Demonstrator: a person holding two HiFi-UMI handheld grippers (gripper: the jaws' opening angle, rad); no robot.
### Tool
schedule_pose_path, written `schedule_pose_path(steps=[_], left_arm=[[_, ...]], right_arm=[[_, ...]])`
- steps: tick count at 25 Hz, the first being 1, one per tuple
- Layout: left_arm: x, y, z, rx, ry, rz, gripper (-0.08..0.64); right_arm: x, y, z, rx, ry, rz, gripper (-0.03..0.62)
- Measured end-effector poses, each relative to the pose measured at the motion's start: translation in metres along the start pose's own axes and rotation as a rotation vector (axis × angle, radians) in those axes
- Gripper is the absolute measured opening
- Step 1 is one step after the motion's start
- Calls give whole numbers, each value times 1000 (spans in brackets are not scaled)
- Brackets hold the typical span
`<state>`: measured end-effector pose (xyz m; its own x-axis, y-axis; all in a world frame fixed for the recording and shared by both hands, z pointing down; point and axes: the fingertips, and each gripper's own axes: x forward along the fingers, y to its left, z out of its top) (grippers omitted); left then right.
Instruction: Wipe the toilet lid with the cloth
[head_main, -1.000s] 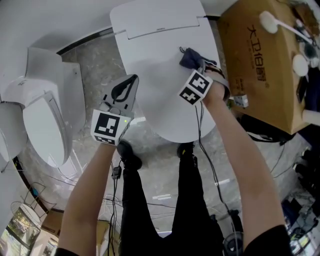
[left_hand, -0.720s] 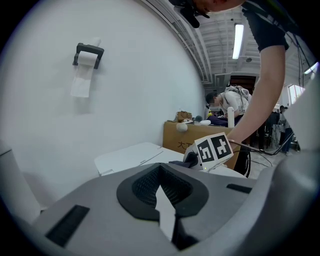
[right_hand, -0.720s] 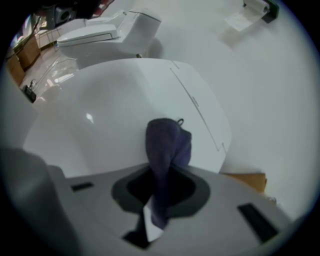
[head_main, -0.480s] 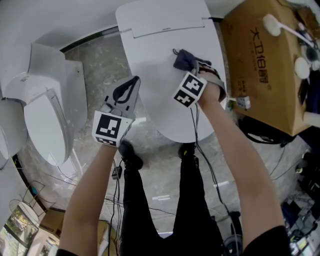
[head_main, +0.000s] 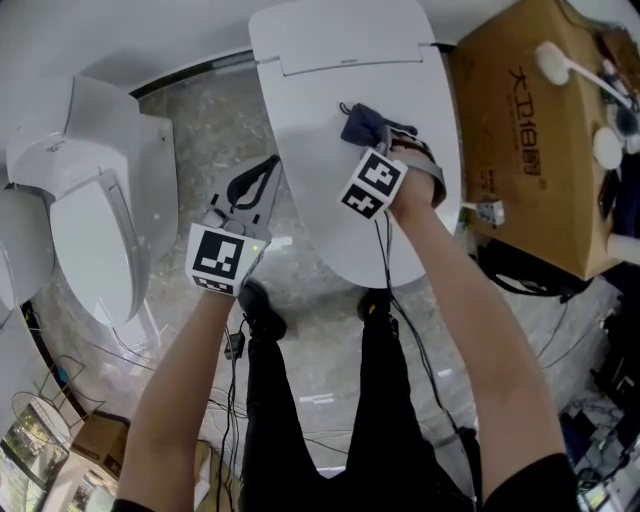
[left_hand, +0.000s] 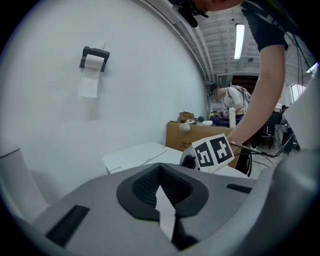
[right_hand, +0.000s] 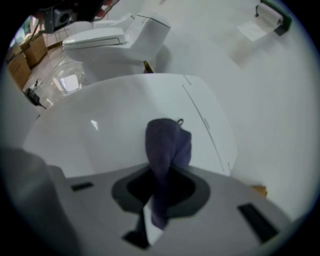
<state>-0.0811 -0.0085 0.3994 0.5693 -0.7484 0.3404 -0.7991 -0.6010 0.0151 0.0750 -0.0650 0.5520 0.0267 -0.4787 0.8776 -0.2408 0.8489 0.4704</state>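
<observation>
Both grippers closed: the right gripper (right_hand: 159, 202) is clamped on the cloth, the left gripper (left_hand: 165, 202) is shut with nothing in it, held beside the lid's left edge.
The broad white glossy plastic toilet lid (head_main: 320, 90) is judged hard and slick; on its upper right part the small dark blue fabric cloth (right_hand: 167, 145) is pressed, judged light, limp, easily bunched, best pinched by one gathered end as here.

Cloth (head_main: 362, 124) lies on the toilet lid (head_main: 320, 215), clamped in the right gripper (head_main: 388, 142) and reaching ahead of it; left gripper (head_main: 258, 175) beside the lid's left edge, second toilet (head_main: 85, 230) further left, cardboard box (head_main: 520, 150) right of the right gripper
</observation>
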Motion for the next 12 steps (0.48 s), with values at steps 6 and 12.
schedule_pose_path(steps=[6, 12], left_arm=[[-4, 0, 1, 4, -9, -1, 17], [-8, -1, 1, -12, -4, 1, 17]], right_arm=[[-1, 5, 15, -11, -10, 2, 67], [-5, 14, 32, -27, -28, 10, 67]])
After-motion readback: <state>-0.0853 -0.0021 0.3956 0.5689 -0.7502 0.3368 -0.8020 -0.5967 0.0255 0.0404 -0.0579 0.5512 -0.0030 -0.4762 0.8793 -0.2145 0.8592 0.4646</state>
